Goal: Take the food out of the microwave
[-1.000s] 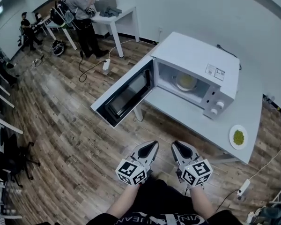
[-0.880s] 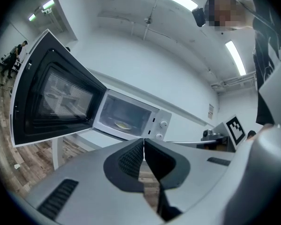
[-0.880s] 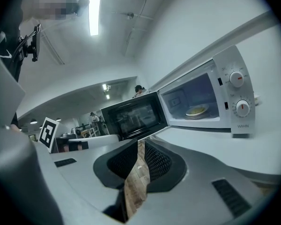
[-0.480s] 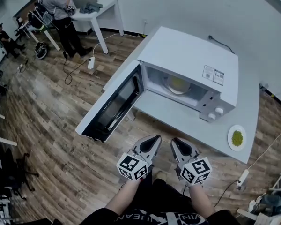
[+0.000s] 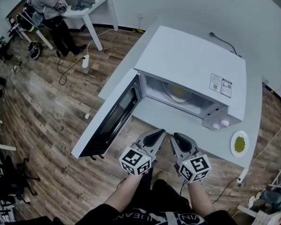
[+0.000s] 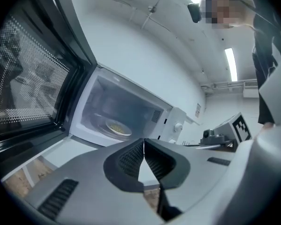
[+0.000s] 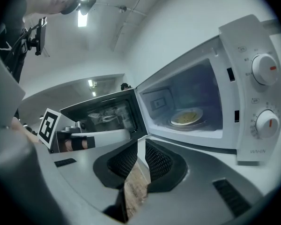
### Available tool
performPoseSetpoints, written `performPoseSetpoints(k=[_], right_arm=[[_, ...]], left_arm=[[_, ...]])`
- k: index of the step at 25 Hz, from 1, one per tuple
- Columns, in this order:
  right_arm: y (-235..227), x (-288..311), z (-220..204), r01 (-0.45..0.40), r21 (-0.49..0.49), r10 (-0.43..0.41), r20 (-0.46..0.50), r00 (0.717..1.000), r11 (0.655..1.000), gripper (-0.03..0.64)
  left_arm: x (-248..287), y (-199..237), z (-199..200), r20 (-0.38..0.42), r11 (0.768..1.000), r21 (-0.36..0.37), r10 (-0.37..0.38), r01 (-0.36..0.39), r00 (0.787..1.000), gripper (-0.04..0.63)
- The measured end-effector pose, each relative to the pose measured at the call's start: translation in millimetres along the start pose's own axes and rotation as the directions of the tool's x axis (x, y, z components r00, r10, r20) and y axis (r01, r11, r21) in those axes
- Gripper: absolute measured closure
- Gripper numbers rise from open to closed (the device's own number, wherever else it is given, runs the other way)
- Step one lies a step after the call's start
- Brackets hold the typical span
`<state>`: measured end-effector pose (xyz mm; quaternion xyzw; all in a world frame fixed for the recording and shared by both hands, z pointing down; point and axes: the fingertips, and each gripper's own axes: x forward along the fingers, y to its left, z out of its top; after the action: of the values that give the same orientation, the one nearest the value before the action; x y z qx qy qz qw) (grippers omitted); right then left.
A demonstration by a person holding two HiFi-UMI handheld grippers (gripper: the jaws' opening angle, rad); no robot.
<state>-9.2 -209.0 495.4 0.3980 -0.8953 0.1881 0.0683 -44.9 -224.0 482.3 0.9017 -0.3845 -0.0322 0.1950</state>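
Observation:
A white microwave (image 5: 192,64) stands on a white table (image 5: 168,118), its door (image 5: 110,118) swung wide open to the left. Inside, on the turntable, lies a plate of yellow food (image 5: 179,93), also seen in the left gripper view (image 6: 116,127) and the right gripper view (image 7: 187,117). My left gripper (image 5: 155,134) is held just short of the table's near edge, jaws shut and empty (image 6: 144,140). My right gripper (image 5: 178,137) is beside it, facing the cavity, with a narrow gap between its jaws and nothing in them (image 7: 141,142).
A small plate of green food (image 5: 239,144) sits on the table to the right of the microwave. The open door juts out over the wooden floor on the left. A power strip (image 5: 242,175) lies on the floor at right. People stand at a far desk (image 5: 79,6).
Both grippers have moved forward towards the table and the microwave's opening, and the microwave looks nearer and larger. The jaws look the same as before.

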Motion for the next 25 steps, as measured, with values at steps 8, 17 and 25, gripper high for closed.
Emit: performPoseSetpoints(k=[8, 17, 25], right_arm=[[-31, 36, 10, 0.066, -0.122, -0.072, -0.044, 0.996, 0.990, 0.555], [-67, 73, 20, 0.148, -0.299, -0.187, -0.105, 0.977, 0.943, 0.554], [-95, 98, 39, 0.194, -0.472, -0.283, -0.124, 0.951, 0.860, 0.537]], left_arm=[[32, 29, -1, -0.031, 1.000, -0.021, -0.020, 0.019, 0.999, 0.583], [66, 52, -3, -0.055, 0.999, -0.028, -0.039, 0.037, 0.998, 0.581], [79, 73, -3, -0.044, 0.999, -0.042, -0.023, 0.021, 0.999, 0.581]])
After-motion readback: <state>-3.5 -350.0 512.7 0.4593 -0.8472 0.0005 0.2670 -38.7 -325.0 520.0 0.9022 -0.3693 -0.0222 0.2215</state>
